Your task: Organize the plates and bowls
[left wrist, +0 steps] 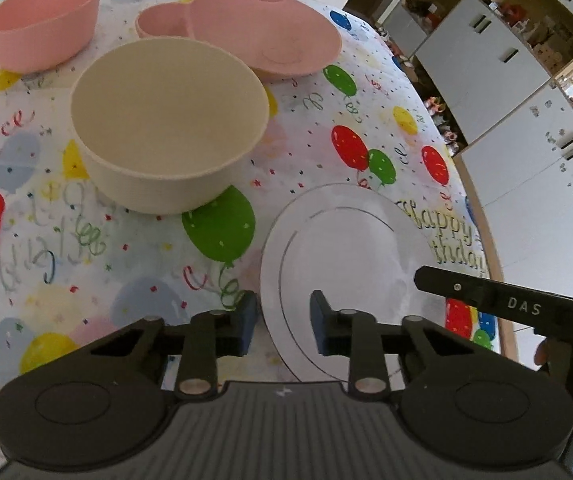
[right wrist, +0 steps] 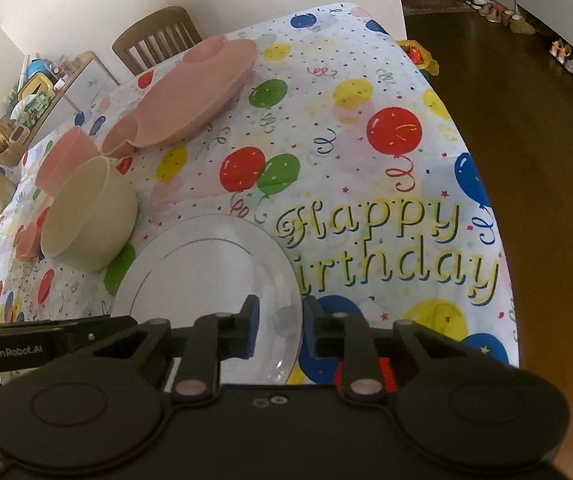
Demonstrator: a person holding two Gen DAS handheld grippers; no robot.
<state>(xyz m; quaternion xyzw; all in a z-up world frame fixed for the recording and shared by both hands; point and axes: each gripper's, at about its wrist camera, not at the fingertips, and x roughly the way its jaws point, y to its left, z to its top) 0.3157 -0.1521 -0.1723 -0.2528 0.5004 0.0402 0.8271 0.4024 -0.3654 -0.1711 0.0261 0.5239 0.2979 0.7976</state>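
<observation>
my left gripper [left wrist: 282,320] straddles the left rim of the white plate [left wrist: 350,256], one finger outside the rim and one over the plate; whether the pads press on it i cannot tell. my right gripper [right wrist: 278,328] straddles the same plate's right rim likewise; its grip is also unclear. the plate lies flat on the balloon tablecloth [left wrist: 310,120], near the table edge. the cream bowl [left wrist: 166,120] stands upright just beyond the plate. behind it sit a pink bowl [left wrist: 42,28] and a pink sectioned plate [left wrist: 262,36].

both wrist views look steeply down, close over the table – sharing, seemingly, the white plate [left wrist: 346,248] [right wrist: 206,276].
</observation>
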